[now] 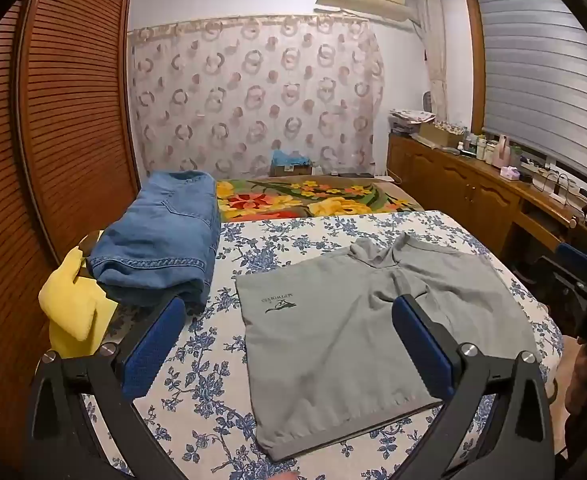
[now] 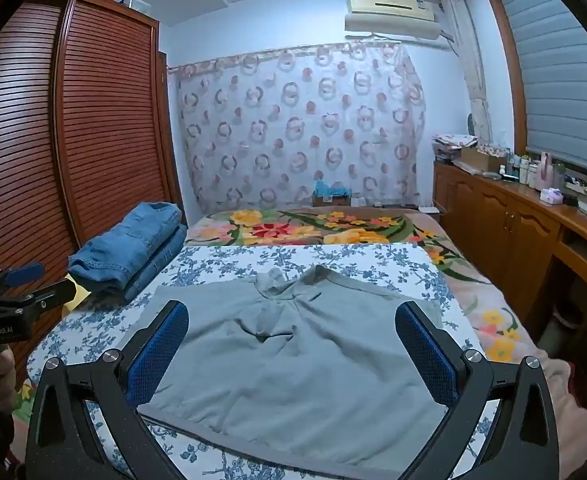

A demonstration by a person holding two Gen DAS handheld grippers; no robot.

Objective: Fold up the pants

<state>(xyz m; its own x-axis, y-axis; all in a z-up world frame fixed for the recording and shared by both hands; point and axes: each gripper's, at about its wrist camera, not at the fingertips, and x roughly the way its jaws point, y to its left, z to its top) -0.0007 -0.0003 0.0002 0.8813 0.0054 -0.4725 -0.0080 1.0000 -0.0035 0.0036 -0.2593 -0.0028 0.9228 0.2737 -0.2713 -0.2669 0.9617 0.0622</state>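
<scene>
both grippers hover over the bed's near edge with jaws spread wide and nothing between them: the left gripper [image 1: 289, 344] and the right gripper [image 2: 291, 344]. below them the grey pants [image 1: 357, 320] lie flat on the blue-flowered sheet [image 1: 213, 360], waistband toward the near edge, legs folded back. at the bed's left edge sit folded jeans [image 1: 161, 240] on a yellow cloth [image 1: 73, 312]. farther back lies a floral blanket [image 1: 313, 196].
</scene>
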